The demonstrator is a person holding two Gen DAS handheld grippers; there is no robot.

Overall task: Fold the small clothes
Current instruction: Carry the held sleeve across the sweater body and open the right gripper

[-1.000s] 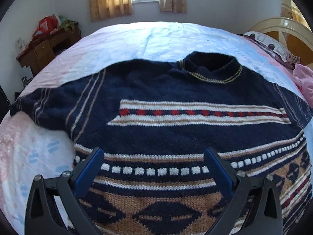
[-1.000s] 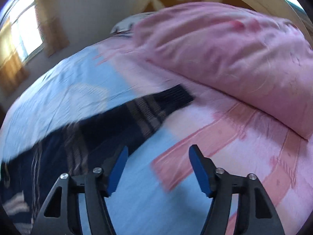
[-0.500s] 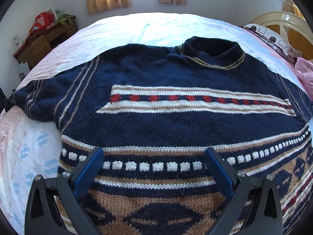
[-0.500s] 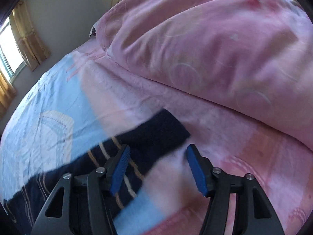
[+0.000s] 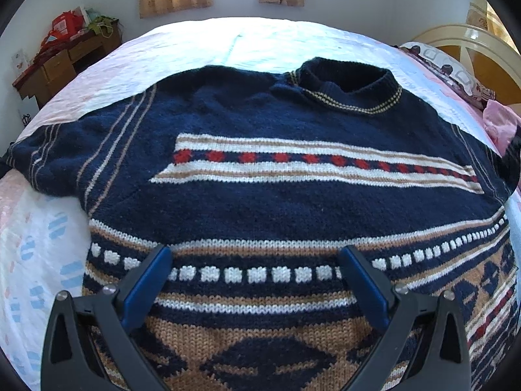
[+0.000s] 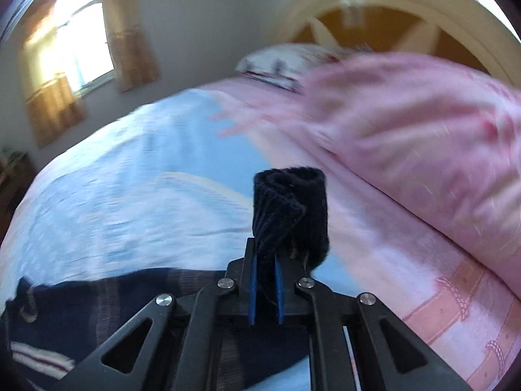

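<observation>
Between the blue pads of the right gripper (image 6: 264, 280) sits the dark cuff (image 6: 289, 208) of a sleeve, bunched into a roll that stands up past the fingertips; the jaws have just been closing and now pinch the knit tight. Below and to the left of those jaws the sleeve runs down toward the rest of the sweater (image 6: 65, 319), whose body is partly covered by the gripper's black frame and cut off by the lens edge. Everything beyond the cuff is smeared: the pink duvet (image 6: 423, 150) to the right, the bed sheet (image 6: 130, 189) to the left, and a patterned pillow (image 6: 286, 62) at the headboard (image 6: 390, 9), its print unreadable.

Ahead of the left gripper (image 5: 254, 277), the navy sweater (image 5: 293, 202) lies spread flat on the bed sheet (image 5: 39, 244), front up, collar (image 5: 348, 94) at the far end. That gripper's jaws stand wide apart over the lower patterned bands, with nothing held; whether the tips touch the knit cannot be told. The hem is hidden under the frame. The sweater's sleeve to the right of the jaws rises out at the picture's edge, its end hard to make out. A cluttered wooden desk (image 5: 62, 62) stands far left.
</observation>
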